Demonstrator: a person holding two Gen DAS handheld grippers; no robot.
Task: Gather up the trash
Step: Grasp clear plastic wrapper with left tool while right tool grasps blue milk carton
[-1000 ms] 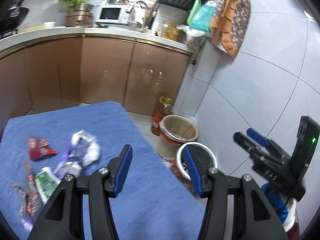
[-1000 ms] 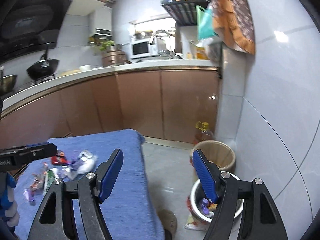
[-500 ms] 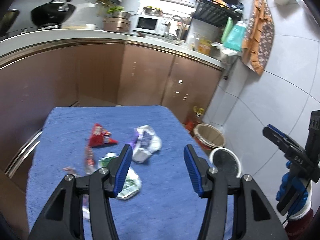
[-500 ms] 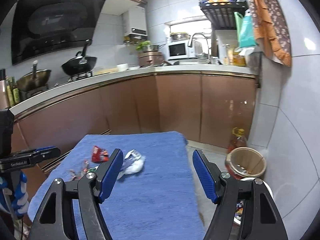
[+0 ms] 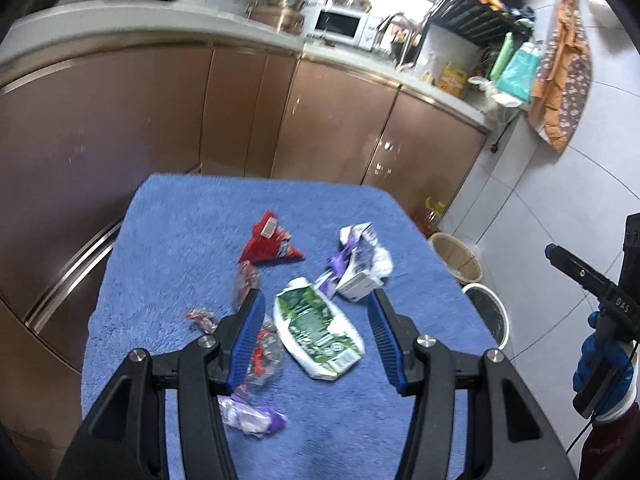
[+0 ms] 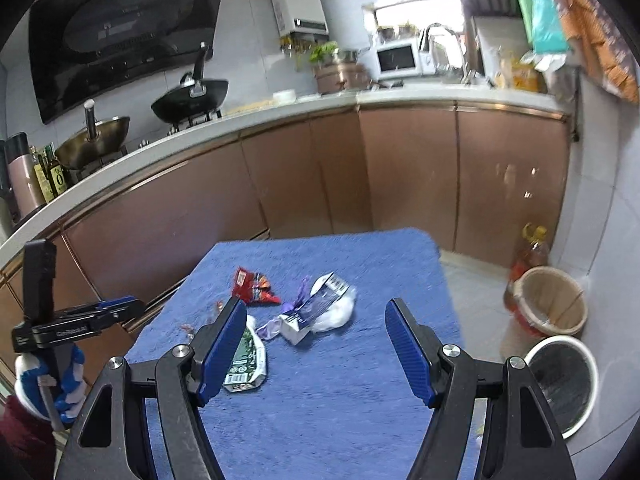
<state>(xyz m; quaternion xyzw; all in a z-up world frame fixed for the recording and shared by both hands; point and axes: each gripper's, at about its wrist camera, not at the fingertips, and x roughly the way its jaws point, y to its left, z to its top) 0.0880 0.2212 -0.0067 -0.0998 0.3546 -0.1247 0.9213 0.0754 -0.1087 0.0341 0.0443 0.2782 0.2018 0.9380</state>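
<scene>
Several pieces of trash lie on a blue cloth-covered table (image 5: 168,240): a green and white pouch (image 5: 316,330), a red wrapper (image 5: 268,242), a crumpled white and purple carton (image 5: 360,260) and a purple wrapper (image 5: 252,420). My left gripper (image 5: 316,312) is open above the green pouch. My right gripper (image 6: 316,320) is open and empty over the table; the carton (image 6: 320,312) and the red wrapper (image 6: 252,284) lie ahead of it. A white-rimmed trash bin (image 6: 560,384) stands on the floor at the right.
A wooden bucket (image 6: 552,304) and an oil bottle (image 6: 528,256) stand by the wall beyond the bin. Brown kitchen cabinets (image 6: 360,180) run behind the table. The tiled wall (image 5: 560,200) is at the right.
Both grippers have swung left from the bin and floor to face the table. The trash now lies right in front of the left gripper. Both stay open.
</scene>
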